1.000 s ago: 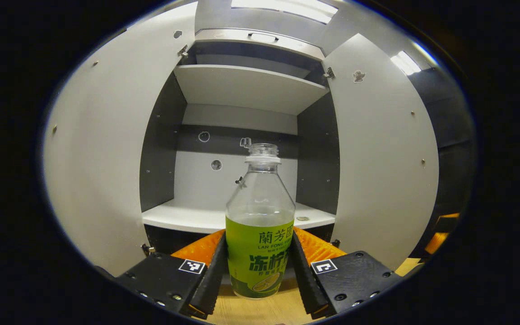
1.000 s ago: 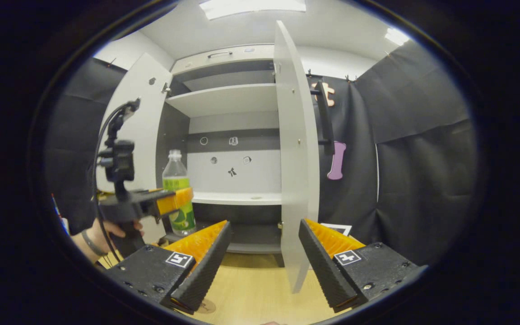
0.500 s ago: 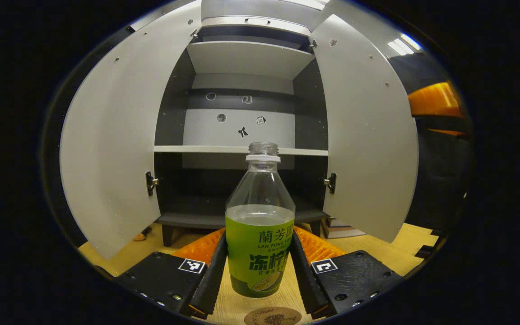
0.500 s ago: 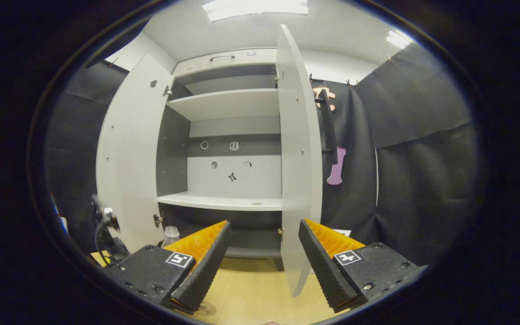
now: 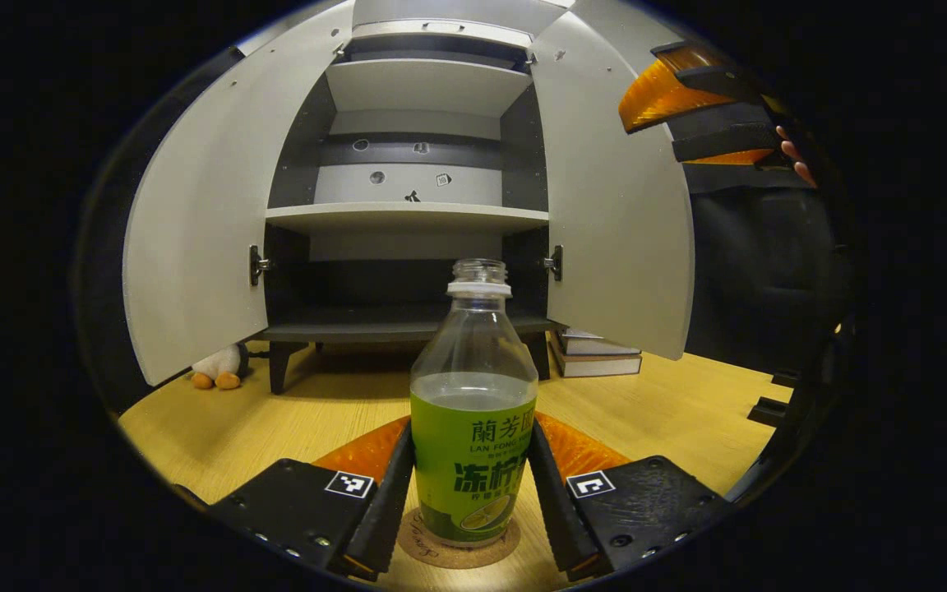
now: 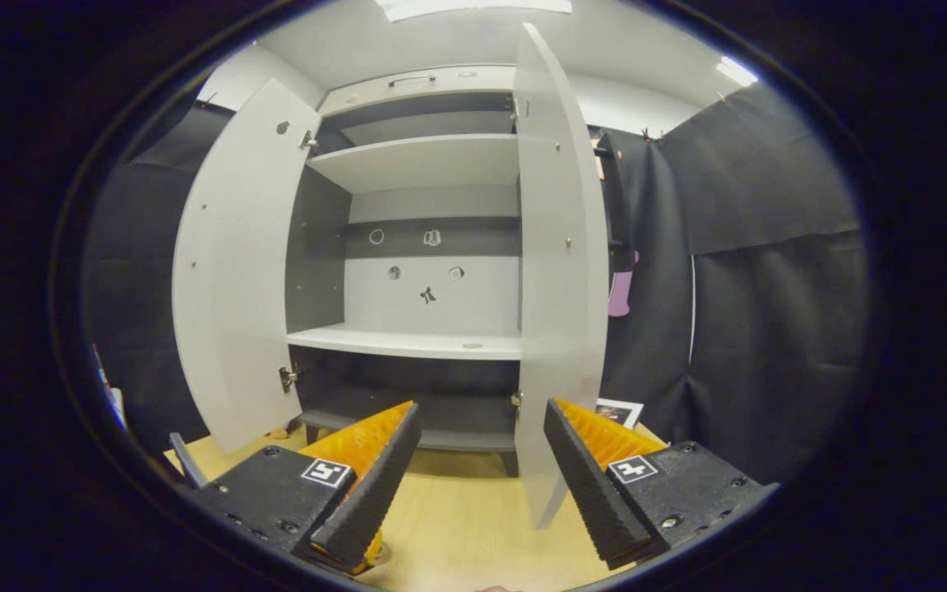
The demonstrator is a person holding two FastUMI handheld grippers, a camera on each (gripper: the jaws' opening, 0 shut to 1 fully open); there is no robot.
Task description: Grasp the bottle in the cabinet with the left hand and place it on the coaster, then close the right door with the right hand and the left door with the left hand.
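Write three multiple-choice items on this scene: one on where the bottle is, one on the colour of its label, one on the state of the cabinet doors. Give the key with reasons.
1. Where is the bottle?
A. On the middle shelf
B. On the coaster, between the left gripper jaws
C. Lying on the floor by the books

2. What colour is the bottle's label?
A. Green
B. Red
C. Blue

3. How do the cabinet doors stand?
A. Both shut
B. Only the left one open
C. Both open

Key: 1 B, its base sits on the round coaster on the wooden surface with a jaw on each side. 2 A, the label around its lower half is green. 3 C, the left door and right door swing outward, baring the shelves.
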